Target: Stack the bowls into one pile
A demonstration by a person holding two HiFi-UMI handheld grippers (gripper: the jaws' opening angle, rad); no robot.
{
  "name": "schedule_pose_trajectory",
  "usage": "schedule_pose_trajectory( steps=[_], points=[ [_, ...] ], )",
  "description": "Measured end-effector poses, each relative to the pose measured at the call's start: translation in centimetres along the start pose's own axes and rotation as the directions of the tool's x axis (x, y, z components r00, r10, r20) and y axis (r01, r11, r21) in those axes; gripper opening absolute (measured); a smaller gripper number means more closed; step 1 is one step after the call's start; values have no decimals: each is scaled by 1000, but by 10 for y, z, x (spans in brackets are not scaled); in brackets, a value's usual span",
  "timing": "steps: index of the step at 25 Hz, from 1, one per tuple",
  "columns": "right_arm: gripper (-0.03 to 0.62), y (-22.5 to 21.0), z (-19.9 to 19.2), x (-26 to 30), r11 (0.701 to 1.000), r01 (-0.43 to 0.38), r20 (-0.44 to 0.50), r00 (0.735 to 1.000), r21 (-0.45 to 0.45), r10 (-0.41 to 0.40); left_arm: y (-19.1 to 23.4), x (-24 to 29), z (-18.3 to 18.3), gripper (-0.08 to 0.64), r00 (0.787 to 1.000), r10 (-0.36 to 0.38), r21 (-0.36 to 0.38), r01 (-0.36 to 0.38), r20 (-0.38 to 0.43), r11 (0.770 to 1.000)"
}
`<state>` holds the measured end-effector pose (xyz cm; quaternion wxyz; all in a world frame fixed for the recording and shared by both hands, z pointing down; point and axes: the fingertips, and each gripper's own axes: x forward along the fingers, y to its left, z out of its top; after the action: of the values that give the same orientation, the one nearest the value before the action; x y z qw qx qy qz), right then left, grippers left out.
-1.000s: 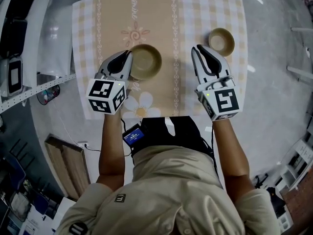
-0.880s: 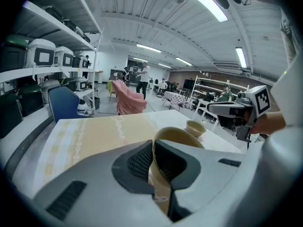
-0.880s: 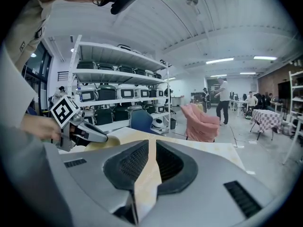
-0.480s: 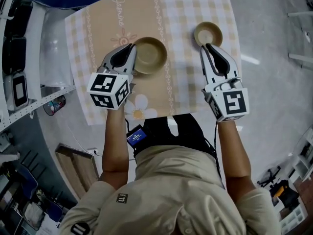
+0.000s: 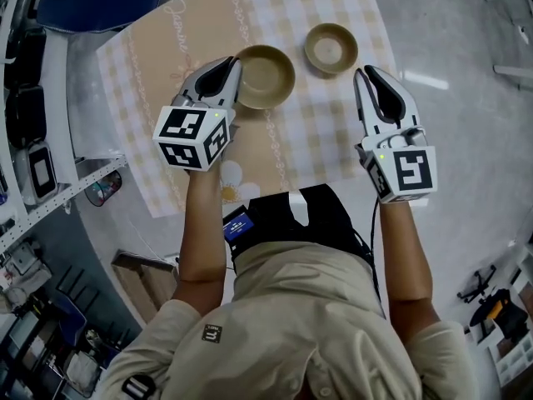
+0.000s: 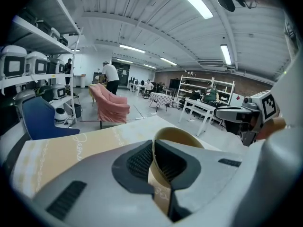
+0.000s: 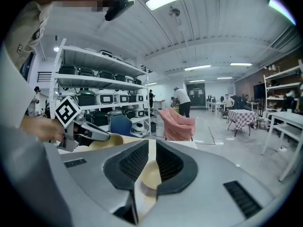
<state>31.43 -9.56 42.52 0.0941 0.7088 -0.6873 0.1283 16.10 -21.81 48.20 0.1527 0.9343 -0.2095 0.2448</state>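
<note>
Tan larger bowl [image 5: 266,75] was pinched at its rim by the jaws of the left gripper [image 5: 232,67], while the right gripper [image 5: 367,74] held its jaws barely apart, empty.

Obstacles: smaller bowl [image 5: 331,47] near the far right corner of the table [image 5: 308,132], larger bowl [image 5: 265,75] just beside it with the left gripper [image 5: 231,72] clamped on its rim; free passage: the narrow gap between them and the bare near edge.

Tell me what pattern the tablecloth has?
The tablecloth is tan with pale checked sides and a white daisy; best seen in the head view.
</note>
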Motion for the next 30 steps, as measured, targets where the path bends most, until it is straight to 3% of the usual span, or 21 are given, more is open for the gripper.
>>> schedule_pose_trajectory(
  steps=[10, 30],
  points=[
    [48, -47, -18, -27, 996, 84, -24, 996, 37, -83, -34, 43, 13, 25, 999, -49, 28, 49, -8, 998],
    [48, -89, -64, -62, 984, 159, -73, 985, 81, -154, -68, 116, 9, 25, 996, -85, 20, 85, -22, 996]
  ],
)
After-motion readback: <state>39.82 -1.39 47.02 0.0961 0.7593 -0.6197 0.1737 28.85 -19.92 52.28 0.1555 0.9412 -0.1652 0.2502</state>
